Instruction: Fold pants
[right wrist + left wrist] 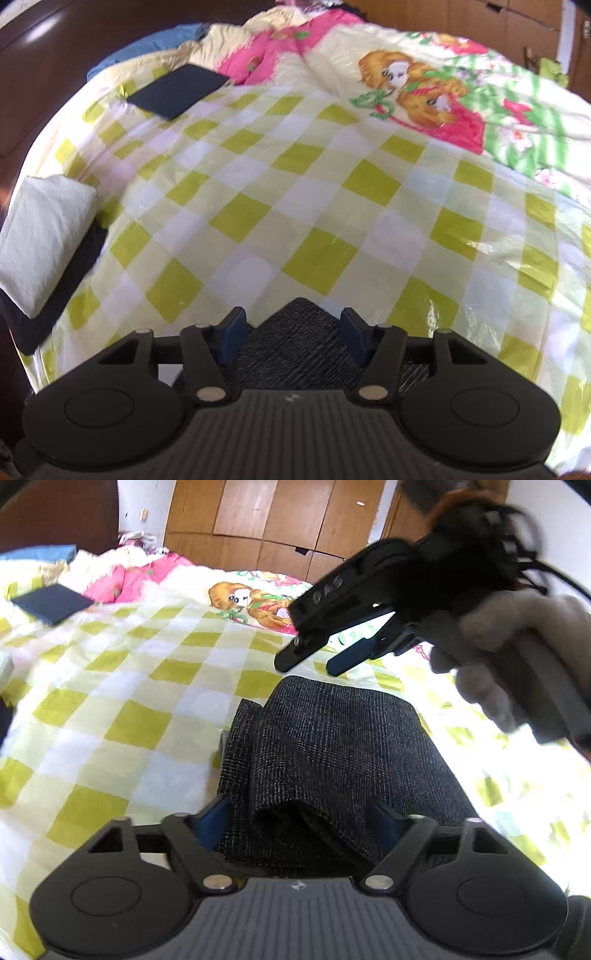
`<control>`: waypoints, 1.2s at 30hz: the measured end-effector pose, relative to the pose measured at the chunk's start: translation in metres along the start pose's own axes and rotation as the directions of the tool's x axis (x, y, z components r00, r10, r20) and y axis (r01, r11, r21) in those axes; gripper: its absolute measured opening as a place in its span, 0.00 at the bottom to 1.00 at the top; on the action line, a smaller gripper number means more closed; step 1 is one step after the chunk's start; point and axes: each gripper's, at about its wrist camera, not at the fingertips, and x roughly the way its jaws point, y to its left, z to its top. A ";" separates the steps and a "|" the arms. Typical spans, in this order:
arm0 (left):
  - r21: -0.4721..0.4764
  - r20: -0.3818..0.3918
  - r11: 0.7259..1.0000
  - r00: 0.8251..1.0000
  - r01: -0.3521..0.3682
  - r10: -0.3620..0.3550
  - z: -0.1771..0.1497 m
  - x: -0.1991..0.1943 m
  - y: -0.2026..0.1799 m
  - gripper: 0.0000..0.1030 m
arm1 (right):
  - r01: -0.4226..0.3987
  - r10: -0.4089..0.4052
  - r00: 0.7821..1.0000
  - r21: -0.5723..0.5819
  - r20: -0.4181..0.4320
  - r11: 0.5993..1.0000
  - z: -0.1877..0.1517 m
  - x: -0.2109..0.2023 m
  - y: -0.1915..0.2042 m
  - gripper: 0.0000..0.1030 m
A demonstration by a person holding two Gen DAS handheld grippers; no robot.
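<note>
1. Lying as a compact folded bundle, the dark grey pants (332, 760) are resting on the checked bedspread (122, 686) toward its near edge, well apart from the navy folded piece (51, 603) near the far-left corner.
2. The left gripper (295, 827) is straddling the bundle's near end, fingers spread to either side; whether the pads are touching cloth is hard to tell through the blur.
3. The right gripper (308, 666) is hovering above the bundle's far edge, fingers apart and empty.
4. Folding is looking nearly finished; the step in hand is probably tidying or releasing.
5. Next is calling for squaring the loose left-hand layer, then lifting both tools clear without dragging fabric.
</note>
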 end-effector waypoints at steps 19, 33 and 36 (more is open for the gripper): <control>0.017 0.006 1.000 1.000 0.000 0.000 0.001 0.006 -0.016 0.56 | -0.342 0.342 0.939 -0.004 -0.032 0.940 -0.016 0.029 -0.058 0.11; -0.032 0.009 0.999 1.000 0.016 -0.016 -0.002 -0.008 -0.012 0.41 | -0.316 0.319 0.947 -0.065 0.045 0.947 -0.023 -0.013 -0.040 0.08; -0.020 -0.009 1.000 1.000 0.007 -0.007 -0.001 -0.001 -0.014 0.54 | -0.305 0.307 0.951 -0.056 0.043 0.951 -0.023 -0.010 -0.040 0.08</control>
